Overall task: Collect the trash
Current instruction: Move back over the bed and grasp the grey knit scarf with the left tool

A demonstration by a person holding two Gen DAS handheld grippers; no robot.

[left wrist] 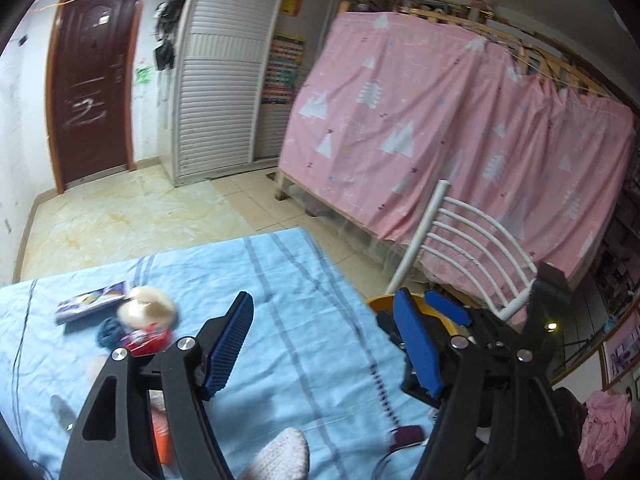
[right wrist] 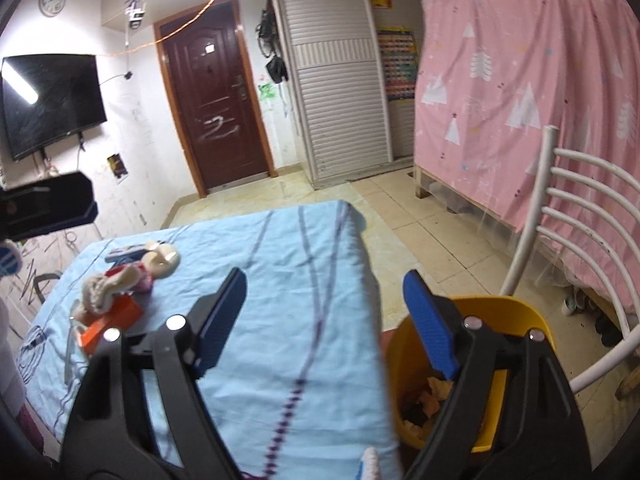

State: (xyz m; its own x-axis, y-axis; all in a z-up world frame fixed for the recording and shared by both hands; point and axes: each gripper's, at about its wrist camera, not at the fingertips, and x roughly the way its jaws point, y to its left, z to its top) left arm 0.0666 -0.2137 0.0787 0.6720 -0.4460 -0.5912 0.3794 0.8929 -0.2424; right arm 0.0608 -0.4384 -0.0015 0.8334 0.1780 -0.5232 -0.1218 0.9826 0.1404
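Observation:
A yellow trash bin [right wrist: 516, 312] stands beside the right edge of the table, with crumpled trash [right wrist: 434, 390] inside; its rim shows in the left wrist view [left wrist: 380, 302]. My right gripper [right wrist: 324, 320] is open and empty, right finger over the bin, left finger over the blue tablecloth [right wrist: 304, 280]. My left gripper [left wrist: 324, 344] is open and empty above the cloth. A pile of items lies at the table's far left: a red wrapper [left wrist: 146, 340], a cream hat-like piece [left wrist: 146, 307], a teal lump [left wrist: 109, 330], a flat packet [left wrist: 92, 300], an orange box [right wrist: 108, 320].
A white metal chair [right wrist: 580, 248] stands right of the bin. A pink curtain [right wrist: 520, 80] covers a bunk frame behind it. The other gripper's body [left wrist: 472, 344] sits close right in the left wrist view. A door, wardrobe and tiled floor [right wrist: 420, 220] lie beyond.

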